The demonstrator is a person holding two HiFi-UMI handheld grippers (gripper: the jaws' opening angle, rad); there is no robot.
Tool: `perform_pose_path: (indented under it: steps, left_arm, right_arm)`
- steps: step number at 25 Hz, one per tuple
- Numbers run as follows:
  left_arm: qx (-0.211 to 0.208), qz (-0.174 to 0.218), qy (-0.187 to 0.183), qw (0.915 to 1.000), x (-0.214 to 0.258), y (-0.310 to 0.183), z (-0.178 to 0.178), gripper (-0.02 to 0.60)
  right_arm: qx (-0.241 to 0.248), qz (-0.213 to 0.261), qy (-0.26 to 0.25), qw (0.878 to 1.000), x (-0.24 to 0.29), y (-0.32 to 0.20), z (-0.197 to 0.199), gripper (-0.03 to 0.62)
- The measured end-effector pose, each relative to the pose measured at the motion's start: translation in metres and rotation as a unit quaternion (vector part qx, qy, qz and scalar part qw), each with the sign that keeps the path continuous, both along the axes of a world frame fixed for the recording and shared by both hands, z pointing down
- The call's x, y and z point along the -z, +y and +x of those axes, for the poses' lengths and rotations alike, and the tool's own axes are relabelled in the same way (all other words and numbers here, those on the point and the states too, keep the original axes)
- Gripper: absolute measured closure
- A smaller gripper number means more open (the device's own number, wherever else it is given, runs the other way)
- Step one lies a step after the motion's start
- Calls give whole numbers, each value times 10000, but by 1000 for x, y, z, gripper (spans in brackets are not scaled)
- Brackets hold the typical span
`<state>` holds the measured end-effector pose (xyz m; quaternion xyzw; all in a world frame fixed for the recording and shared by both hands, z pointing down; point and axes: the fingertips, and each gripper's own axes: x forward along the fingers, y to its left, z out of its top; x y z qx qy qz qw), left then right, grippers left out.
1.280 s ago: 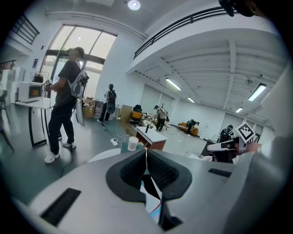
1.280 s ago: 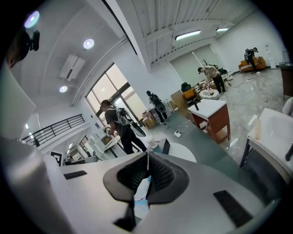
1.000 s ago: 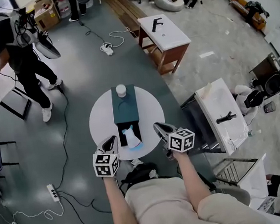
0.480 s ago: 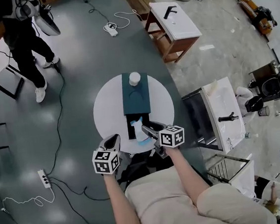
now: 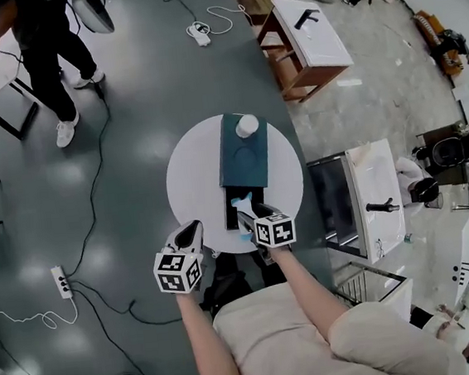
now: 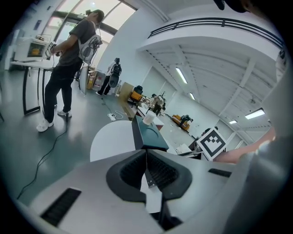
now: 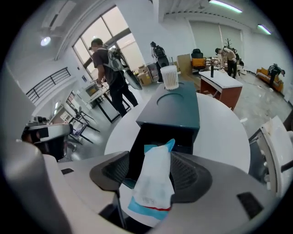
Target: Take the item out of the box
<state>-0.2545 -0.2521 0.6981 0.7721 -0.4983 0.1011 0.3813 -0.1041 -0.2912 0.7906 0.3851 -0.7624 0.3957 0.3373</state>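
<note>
A round white worktop is seen from above, with a long dark teal box laid across it. A white cup is stood on top of the box at its far end. The near end of the box is open and dark inside. A white pouch with blue edges is seen leaning out of that opening, its top at the mouth of the box and its bottom past the box's near end. The right claw is held at the near end of the box, pointed steeply down. Its jaws have just been opening and are spread wide, with the pouch between them but not pinched. The left claw is held to the left of the box's near end, at the edge of the worktop, with its jaws pressed together. Well beyond the far end of the box, a person in dark clothes is seen standing on the grey floor.
</note>
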Motion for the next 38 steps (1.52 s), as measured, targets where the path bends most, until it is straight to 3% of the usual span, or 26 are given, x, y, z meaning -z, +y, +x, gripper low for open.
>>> perform_pose_path:
  steps: [12, 16, 20, 30, 38]
  left_arm:
    - [442, -165, -28, 9989, -13, 9, -51, 558]
    - [529, -208, -5, 9984, -15, 7, -57, 558]
    - [475, -210, 8, 9987, -14, 4, -55, 558]
    - [168, -239, -12, 9996, -12, 3, -30, 558]
    - [-197, -208, -2, 9996, -14, -3, 15, 558]
  right_arm:
    - [-50, -401, 1526, 9875, -41, -1, -7, 326]
    - [71, -477, 1683, 9845, -45, -1, -8, 327]
    - [118, -431, 1682, 9847, -43, -1, -12, 370]
    - [412, -19, 1190, 9920, -22, -2, -15, 388]
    - [535, 370, 575, 9962, 9, -8, -4, 393]
